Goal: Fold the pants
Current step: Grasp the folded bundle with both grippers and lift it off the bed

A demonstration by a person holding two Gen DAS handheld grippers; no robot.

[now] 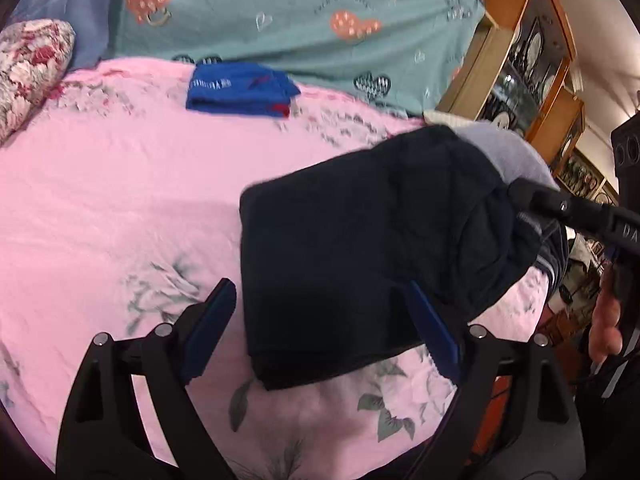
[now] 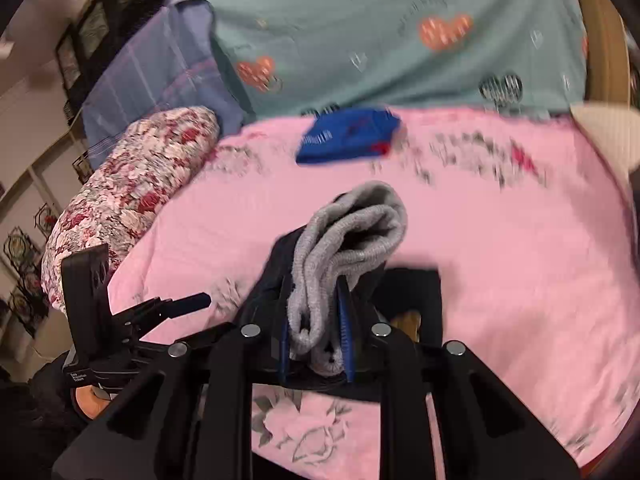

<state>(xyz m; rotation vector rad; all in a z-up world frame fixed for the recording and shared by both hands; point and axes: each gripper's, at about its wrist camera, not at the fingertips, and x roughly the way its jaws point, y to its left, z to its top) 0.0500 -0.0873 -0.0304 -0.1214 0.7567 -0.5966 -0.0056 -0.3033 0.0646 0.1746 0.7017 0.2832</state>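
Dark navy pants [image 1: 360,248] with a grey fleece lining lie folded in a thick wad on the pink floral bed sheet [image 1: 120,208]. My left gripper [image 1: 324,320] is open, its blue pads on either side of the wad's near edge. My right gripper [image 2: 316,320] is shut on the pants' grey-lined end [image 2: 352,232], which bunches up between its blue pads. The right gripper also shows at the right of the left wrist view [image 1: 560,204], at the pants' far end.
A folded blue garment [image 1: 240,88] lies farther back on the sheet. A teal heart-print cover [image 1: 300,12] lies behind it. A floral pillow [image 1: 28,64] sits at the left. A wooden glass cabinet [image 1: 528,52] stands at the right, past the bed's edge.
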